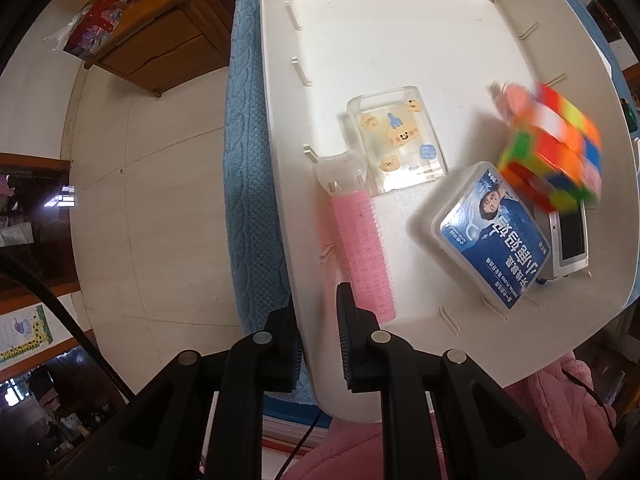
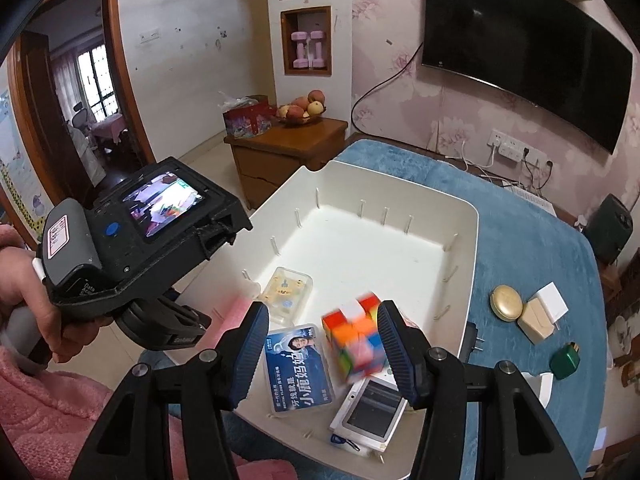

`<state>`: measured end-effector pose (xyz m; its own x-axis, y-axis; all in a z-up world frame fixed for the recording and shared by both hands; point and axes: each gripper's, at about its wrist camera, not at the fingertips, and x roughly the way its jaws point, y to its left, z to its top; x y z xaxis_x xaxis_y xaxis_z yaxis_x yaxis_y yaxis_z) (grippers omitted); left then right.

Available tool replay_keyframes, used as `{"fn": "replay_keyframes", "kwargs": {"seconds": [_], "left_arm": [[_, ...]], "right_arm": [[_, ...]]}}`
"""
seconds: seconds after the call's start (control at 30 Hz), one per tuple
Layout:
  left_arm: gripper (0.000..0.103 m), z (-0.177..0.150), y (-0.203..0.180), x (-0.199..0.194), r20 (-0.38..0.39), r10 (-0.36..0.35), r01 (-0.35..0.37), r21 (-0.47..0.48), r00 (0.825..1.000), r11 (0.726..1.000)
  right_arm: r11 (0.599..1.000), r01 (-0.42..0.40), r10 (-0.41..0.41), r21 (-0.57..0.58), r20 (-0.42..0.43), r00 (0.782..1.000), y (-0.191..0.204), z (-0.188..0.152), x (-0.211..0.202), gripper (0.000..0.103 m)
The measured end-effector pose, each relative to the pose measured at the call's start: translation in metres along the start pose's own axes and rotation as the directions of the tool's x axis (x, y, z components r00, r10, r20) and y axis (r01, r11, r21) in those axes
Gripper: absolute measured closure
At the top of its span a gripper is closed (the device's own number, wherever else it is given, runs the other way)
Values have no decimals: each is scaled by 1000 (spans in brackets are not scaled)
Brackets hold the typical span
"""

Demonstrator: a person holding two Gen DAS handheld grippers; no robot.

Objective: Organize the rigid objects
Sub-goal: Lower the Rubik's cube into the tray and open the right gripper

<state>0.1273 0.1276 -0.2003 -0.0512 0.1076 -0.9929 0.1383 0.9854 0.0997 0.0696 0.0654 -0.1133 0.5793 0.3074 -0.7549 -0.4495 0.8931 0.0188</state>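
Note:
A white tray [image 1: 400, 32] [image 2: 472, 248] sits on a blue cloth. My left gripper [image 1: 320, 344] is shut on the tray's near left rim. My right gripper [image 2: 324, 352] is open above the tray's near end. A multicoloured puzzle cube [image 2: 356, 340] [image 1: 556, 152] is blurred between the right fingers, apart from both, above a white device [image 2: 372, 408]. In the tray lie a blue floss box [image 1: 496, 236] [image 2: 296, 368], a clear cartoon case [image 1: 400, 140] [image 2: 286, 288] and a pink hair roller [image 1: 362, 248].
On the blue cloth [image 2: 520, 208] right of the tray lie a gold round case [image 2: 507, 303], a beige box and white charger [image 2: 544, 312] and a green block [image 2: 565, 360]. A wooden cabinet [image 2: 280, 152] with fruit stands beyond. A TV [image 2: 520, 40] hangs on the wall.

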Motion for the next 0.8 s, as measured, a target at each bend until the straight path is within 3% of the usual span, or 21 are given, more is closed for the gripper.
{"fn": "replay_keyframes", "kwargs": {"seconds": [0.8], "left_arm": [[86, 13, 18, 12, -44, 4, -7, -84, 999, 996]], "right_arm": [[991, 72, -65, 115, -65, 996, -56, -26, -3, 35]]}}
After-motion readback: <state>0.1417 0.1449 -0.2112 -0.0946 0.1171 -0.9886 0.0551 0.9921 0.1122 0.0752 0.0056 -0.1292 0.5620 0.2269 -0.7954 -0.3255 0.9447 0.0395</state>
